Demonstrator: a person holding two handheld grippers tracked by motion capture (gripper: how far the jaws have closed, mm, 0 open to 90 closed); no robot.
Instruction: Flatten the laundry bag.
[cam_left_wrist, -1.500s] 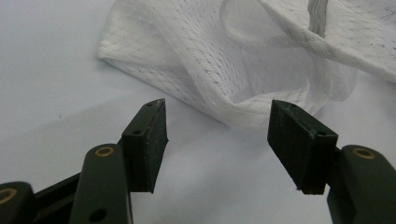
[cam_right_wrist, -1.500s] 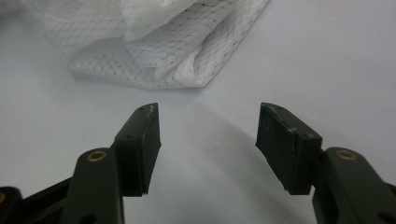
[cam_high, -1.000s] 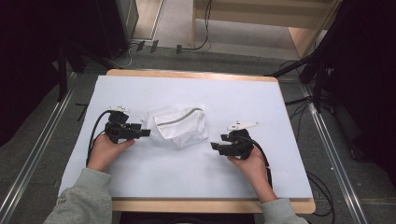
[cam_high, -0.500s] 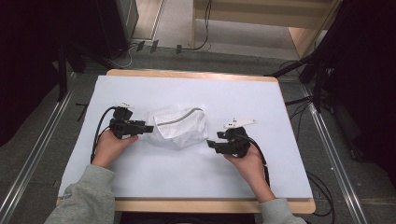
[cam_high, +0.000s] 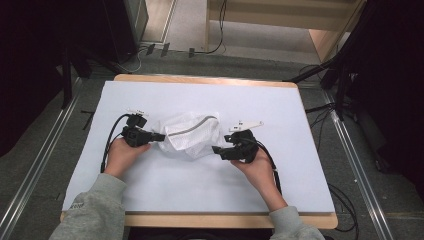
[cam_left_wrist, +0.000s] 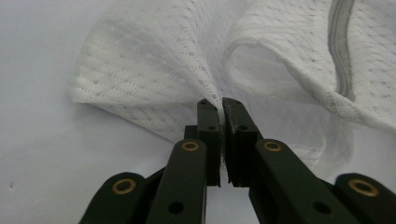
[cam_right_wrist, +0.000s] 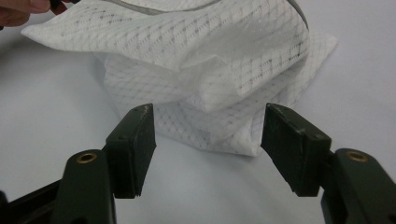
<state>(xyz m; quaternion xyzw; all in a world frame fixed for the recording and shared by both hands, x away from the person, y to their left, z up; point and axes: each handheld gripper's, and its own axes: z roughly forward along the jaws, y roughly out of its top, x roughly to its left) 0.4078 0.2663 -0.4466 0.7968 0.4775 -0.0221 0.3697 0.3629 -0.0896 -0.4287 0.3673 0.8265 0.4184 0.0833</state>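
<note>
White mesh garment (cam_high: 190, 136) crumpled mid-table on white sheet (cam_high: 300, 175); left gripper (cam_high: 159, 136) jaws just closed, pinching its left edge fold; right gripper (cam_high: 216, 149) jaws just opening, wide, nothing between them, just short of right edge. Step: taking hold to spread; next, right must advance and clamp. Wooden table (cam_high: 200, 220); grey floor, cables beyond.

Lab: covered table (cam_high: 300, 115), floor rails (cam_high: 30, 180), cables (cam_high: 345, 200).
</note>
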